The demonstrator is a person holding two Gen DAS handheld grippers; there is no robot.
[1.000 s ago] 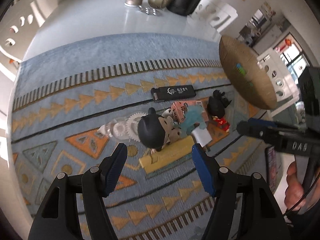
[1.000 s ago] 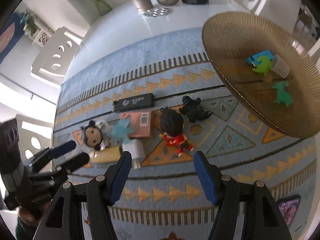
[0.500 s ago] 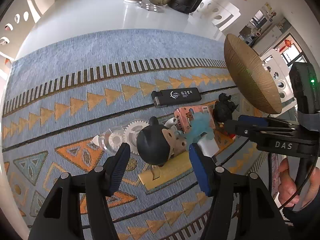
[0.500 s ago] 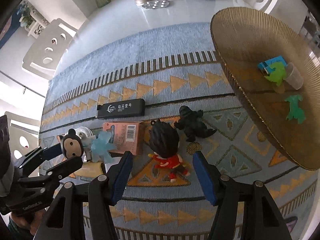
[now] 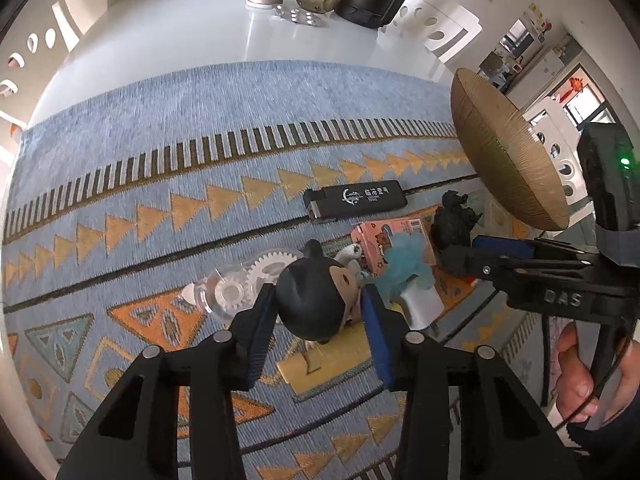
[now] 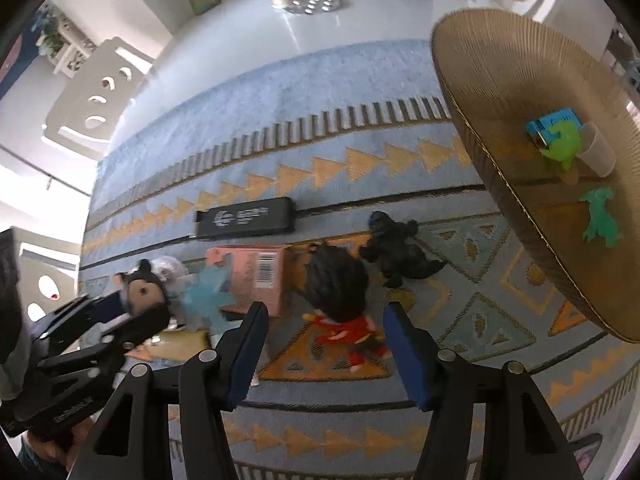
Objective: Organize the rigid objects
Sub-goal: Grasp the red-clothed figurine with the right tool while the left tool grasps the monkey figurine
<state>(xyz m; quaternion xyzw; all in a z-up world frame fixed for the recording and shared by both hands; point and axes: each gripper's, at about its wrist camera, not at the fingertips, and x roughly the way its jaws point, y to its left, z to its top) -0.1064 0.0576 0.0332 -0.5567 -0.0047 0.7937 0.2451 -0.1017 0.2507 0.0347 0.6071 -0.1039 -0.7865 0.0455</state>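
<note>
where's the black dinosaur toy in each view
Left wrist: black dinosaur at right of centre, just below the woven tray's edge, behind the right gripper's fingers.
Right wrist: black dinosaur just right of centre, above the gripper.
Shared landmark: black bar with white print.

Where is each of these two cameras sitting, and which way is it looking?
Left wrist: on the left gripper, looking steeply down at the black-haired figurine between its jaws; the other hand shows.
Right wrist: on the right gripper, looking down at the red-suited figurine; the left gripper shows too.
Shared: rug, black case, woven tray.
</note>
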